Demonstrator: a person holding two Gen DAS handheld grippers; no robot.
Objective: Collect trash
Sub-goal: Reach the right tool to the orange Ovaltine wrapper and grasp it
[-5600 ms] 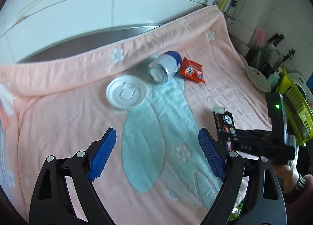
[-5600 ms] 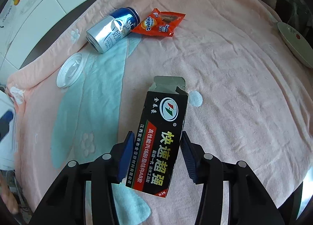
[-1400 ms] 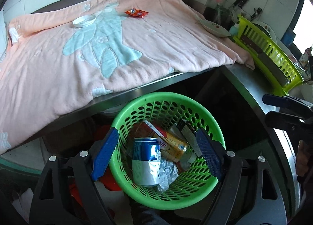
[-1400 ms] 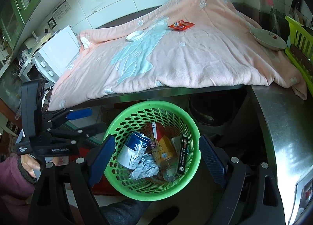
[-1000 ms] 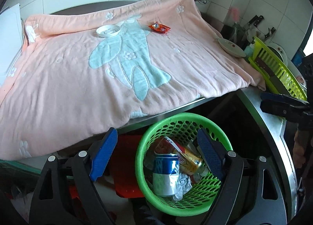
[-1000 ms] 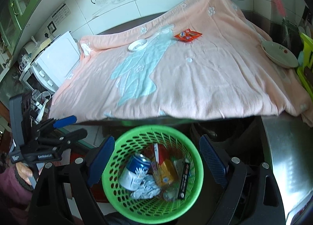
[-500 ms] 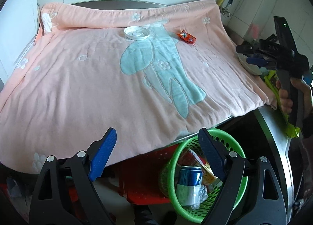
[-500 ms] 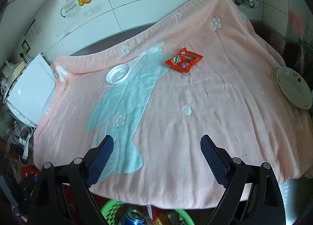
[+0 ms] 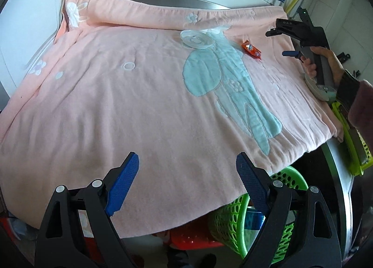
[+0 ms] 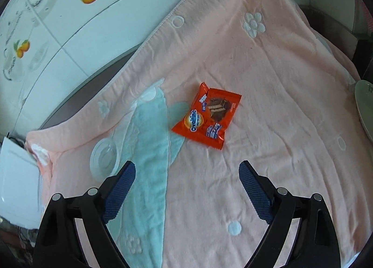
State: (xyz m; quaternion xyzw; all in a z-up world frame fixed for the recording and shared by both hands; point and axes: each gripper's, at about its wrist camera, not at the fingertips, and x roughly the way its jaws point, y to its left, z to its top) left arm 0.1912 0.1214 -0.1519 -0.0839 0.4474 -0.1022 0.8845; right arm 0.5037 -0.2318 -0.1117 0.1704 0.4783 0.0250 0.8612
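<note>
Pink blanket [image 9: 139,109] bears orange wrapper [image 10: 207,116]; green basket [image 9: 235,219] only in left view; both jaws wide, empty.

Orange snack wrapper [image 10: 207,116] lying flat, clear plastic lid [image 10: 103,159] nearby

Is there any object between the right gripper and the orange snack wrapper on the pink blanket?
Nothing visible does. The right gripper is open and empty, and only bare pink blanket lies between it and the orange snack wrapper. The clear plastic lid lies off to the left, outside that path.
</note>
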